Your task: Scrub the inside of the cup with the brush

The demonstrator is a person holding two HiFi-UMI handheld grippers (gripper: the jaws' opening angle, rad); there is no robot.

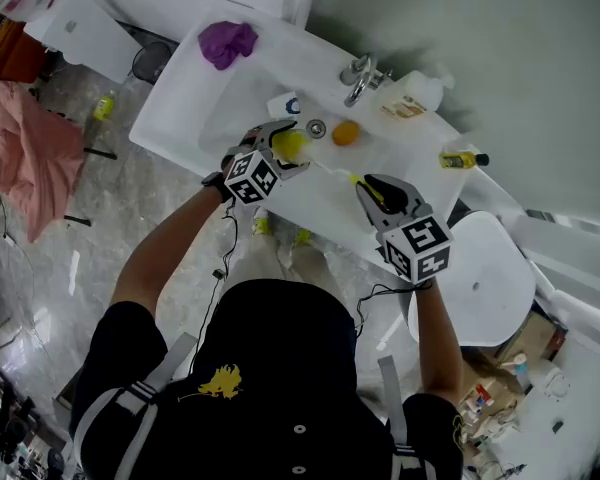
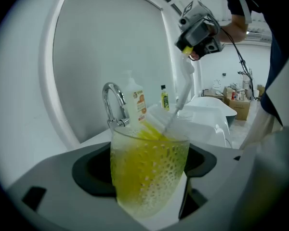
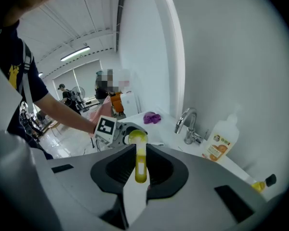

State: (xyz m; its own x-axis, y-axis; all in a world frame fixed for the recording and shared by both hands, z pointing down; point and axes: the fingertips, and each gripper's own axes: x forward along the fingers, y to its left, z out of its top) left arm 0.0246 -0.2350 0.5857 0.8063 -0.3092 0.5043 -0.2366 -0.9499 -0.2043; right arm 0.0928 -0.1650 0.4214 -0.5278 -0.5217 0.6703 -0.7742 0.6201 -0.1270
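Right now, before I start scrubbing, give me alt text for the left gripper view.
The left tool grips a clear, dimpled, yellow-tinted cup, with the brush dipped into it. The brush's white handle rises to the right tool at upper right. A faucet and a soap bottle stand behind.

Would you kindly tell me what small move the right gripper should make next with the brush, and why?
Probably push the brush slightly deeper and twist it: the right gripper clamps its handle, the left gripper holds the cup, and the brush head appears to sit only near the rim.
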